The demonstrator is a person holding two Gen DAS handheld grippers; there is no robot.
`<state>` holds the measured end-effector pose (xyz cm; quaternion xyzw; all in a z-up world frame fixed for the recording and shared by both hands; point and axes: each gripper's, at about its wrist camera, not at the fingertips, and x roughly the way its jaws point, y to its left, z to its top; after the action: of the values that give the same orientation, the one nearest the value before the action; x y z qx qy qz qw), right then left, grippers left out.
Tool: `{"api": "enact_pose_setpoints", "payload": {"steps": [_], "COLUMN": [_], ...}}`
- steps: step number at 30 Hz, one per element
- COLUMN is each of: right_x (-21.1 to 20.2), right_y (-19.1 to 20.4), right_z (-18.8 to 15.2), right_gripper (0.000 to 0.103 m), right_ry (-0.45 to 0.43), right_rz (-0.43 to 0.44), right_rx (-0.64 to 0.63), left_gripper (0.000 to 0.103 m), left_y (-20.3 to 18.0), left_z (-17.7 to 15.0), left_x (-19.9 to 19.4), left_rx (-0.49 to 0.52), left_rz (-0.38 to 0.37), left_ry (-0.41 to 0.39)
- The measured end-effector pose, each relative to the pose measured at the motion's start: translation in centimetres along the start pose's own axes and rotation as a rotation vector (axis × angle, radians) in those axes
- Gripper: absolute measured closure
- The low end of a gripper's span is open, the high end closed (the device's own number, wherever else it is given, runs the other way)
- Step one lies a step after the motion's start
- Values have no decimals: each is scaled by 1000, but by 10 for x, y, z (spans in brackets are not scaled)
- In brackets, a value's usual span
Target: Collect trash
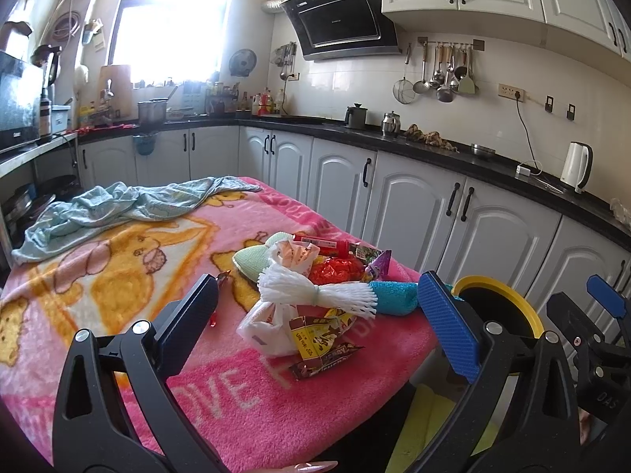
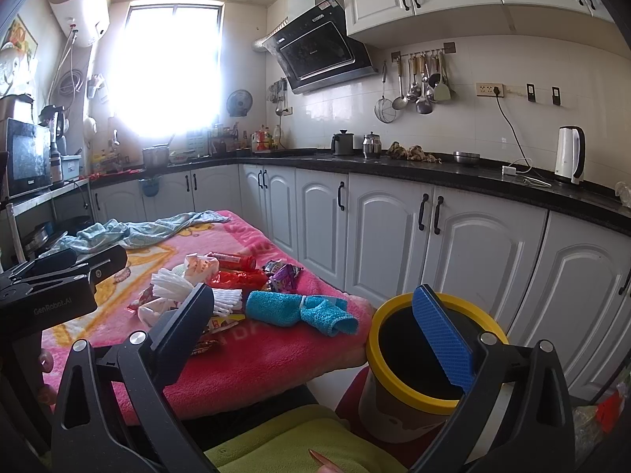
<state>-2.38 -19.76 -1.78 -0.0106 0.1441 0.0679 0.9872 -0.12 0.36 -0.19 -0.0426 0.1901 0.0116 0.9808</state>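
Observation:
A heap of trash lies on the pink blanket [image 1: 118,276]: a white foam net [image 1: 315,293], a white plastic bag [image 1: 268,331], a yellow snack wrapper [image 1: 315,337], a brown wrapper [image 1: 323,360], a red wrapper [image 1: 335,270] and a red tube [image 1: 321,243]. My left gripper [image 1: 317,278] hovers open just short of the heap, holding nothing. A yellow-rimmed bin [image 2: 410,394] stands off the table's right corner. My right gripper [image 2: 313,291] is open and empty, its blue pad [image 2: 441,335] over the bin's mouth.
A teal cloth [image 2: 276,307] and a green slipper [image 1: 252,256] lie among the trash. A light blue garment [image 1: 118,205] is crumpled at the table's far end. White cabinets [image 2: 394,236] under a black counter run along the right. A yellow-green cushion [image 2: 295,441] sits below.

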Motion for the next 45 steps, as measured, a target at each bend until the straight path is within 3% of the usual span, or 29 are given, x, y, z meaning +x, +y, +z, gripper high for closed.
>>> {"api": "enact_pose_setpoints", "payload": {"steps": [39, 45], "right_x": [1, 0], "right_y": [0, 5], "right_z": [1, 9], "right_gripper": [5, 5], "right_ry": [0, 17], "right_rz": [8, 41], "right_rx": [-6, -33], "left_gripper": [10, 10], "left_y": [2, 19], "left_z": [1, 7], "left_x": [1, 4], "left_rx": [-6, -49], "left_rz": [0, 18], "left_ry": [5, 17]}}
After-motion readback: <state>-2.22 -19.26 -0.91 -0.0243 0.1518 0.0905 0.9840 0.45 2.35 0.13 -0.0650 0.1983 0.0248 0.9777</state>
